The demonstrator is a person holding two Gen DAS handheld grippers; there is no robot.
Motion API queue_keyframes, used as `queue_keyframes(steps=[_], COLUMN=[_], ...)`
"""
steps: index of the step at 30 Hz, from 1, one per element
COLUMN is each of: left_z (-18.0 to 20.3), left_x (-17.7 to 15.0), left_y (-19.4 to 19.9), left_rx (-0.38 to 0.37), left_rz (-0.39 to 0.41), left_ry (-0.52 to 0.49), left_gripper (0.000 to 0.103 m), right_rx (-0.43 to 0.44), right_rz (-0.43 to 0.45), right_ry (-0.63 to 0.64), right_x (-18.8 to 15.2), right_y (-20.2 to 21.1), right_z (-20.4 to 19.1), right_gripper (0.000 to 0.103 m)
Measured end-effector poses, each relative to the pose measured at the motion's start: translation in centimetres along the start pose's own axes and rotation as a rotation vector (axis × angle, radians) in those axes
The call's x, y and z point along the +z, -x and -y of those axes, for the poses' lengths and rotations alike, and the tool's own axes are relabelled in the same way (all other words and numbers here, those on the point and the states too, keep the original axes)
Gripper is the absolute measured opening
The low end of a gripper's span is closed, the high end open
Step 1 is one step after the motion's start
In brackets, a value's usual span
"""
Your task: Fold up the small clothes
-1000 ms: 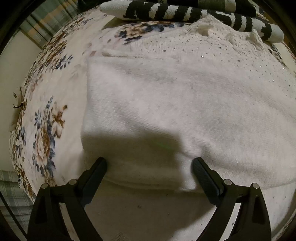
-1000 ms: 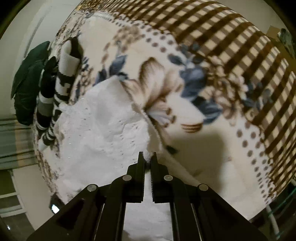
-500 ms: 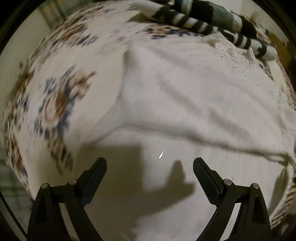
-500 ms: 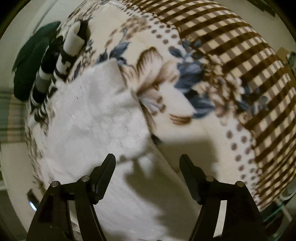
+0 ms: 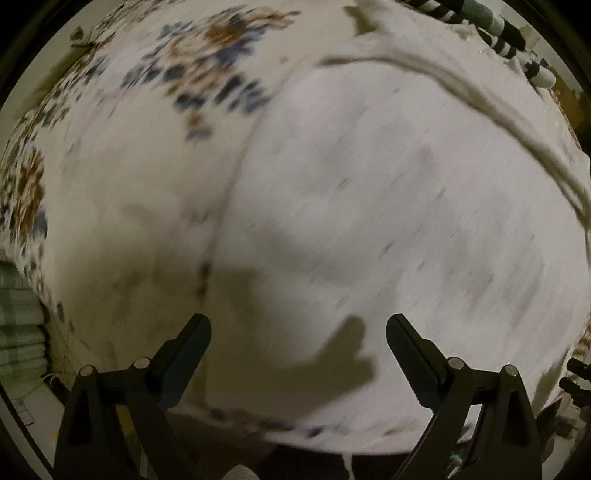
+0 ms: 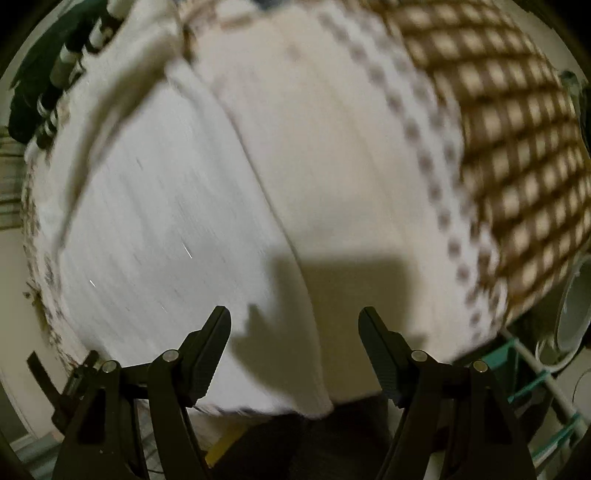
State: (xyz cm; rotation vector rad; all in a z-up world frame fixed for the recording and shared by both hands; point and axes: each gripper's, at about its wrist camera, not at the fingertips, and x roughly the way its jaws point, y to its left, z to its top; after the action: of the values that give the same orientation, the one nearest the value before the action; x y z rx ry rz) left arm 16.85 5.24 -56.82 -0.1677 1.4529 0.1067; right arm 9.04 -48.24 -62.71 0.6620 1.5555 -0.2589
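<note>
A white knitted garment (image 5: 388, 206) lies spread flat on a flowered cloth (image 5: 192, 70), blurred by motion. Its near hem reaches the table's front edge. My left gripper (image 5: 298, 334) hangs open just above the garment's near left part, with nothing between its fingers. In the right wrist view the same white garment (image 6: 162, 236) fills the left half, its right edge running down the middle. My right gripper (image 6: 294, 326) is open over that right edge near the hem, holding nothing.
A black-and-white striped piece (image 5: 509, 33) lies at the garment's far end, with dark green cloth (image 6: 26, 92) beside it. The cloth turns brown-checked (image 6: 517, 155) on the right. Past the table's right edge stand a teal rack (image 6: 532, 373) and a white bowl (image 6: 572, 314).
The right gripper let go of the garment's edge and opened. Both grippers have swept toward the near hem of the garment, now close to the table's front edge.
</note>
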Motion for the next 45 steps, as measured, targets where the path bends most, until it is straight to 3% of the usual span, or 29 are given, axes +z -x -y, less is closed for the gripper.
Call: queue_keyframes(steps=[5,11,13,14,15,16,17,18,19,27,33,37,45], left_z=[-3.0,-5.7,-5.8,-5.8,-5.6,-6.1,-6.0,-6.1,-6.2,-7.9,-7.3,-7.4,-4.7], left_x=[-1.8,-2.1,-2.1,-2.0,-2.2,-2.1,-2.0,-1.7,-1.5,-1.0,0.6,2.2,10.4], left_y=[-1.3,-3.0,-2.9,-2.8,-2.5,-2.0,-1.6,-1.4,-1.1,2.8,8.0,12.0,16.9], left_rx=[0.008,-0.067,-0.075,-0.065,-0.056,-0.052,-0.065,-0.082,-0.092,-0.156,-0.217,-0.277,-0.375], left_rz=[-0.021,-0.010,0.016,0.029,0.043,0.060,0.071,0.074,0.082,0.145,0.224,0.280,0.396], left_ry=[0.028,0.117,0.114,0.102,0.090,0.073,0.057,0.053,0.053,0.146,0.175,0.217,0.293], left_gripper=[0.097,0.097,0.093,0.079,0.056,0.041,0.017,0.008,0.008,0.006,0.005,0.005,0.003], right_rx=[0.017,0.037,0.064,0.072,0.077,0.078,0.072,0.065,0.079,0.158,0.253,0.304,0.402], right_rz=[-0.006,0.037,0.043,0.038,0.031,0.034,0.038,0.041,0.037,0.060,0.108,0.135,0.188], right_ry=[-0.019,-0.032,-0.035,-0.032,-0.027,-0.023,-0.021,-0.019,-0.023,-0.076,-0.070,-0.047,-0.006], right_x=[-3.3,-4.9,-5.2,-5.4,-5.6,-5.8,-5.9,-6.1,-6.3,-7.3,-6.6,-4.6,2.7], right_y=[-2.3,-3.1,-3.4,-3.4,-3.6,-3.6,-3.6,-3.6,-3.7,-1.5,3.9,8.2,15.7], right_z=[0.8,0.5,-0.8,-1.1,-1.3,-1.5,-1.7,-1.9,-2.0,-2.9,-4.3,-6.0,-9.8], right_gripper=[0.074,0.073,0.065,0.060,0.052,0.046,0.042,0.026,0.014,0.011,0.011,0.011,0.011])
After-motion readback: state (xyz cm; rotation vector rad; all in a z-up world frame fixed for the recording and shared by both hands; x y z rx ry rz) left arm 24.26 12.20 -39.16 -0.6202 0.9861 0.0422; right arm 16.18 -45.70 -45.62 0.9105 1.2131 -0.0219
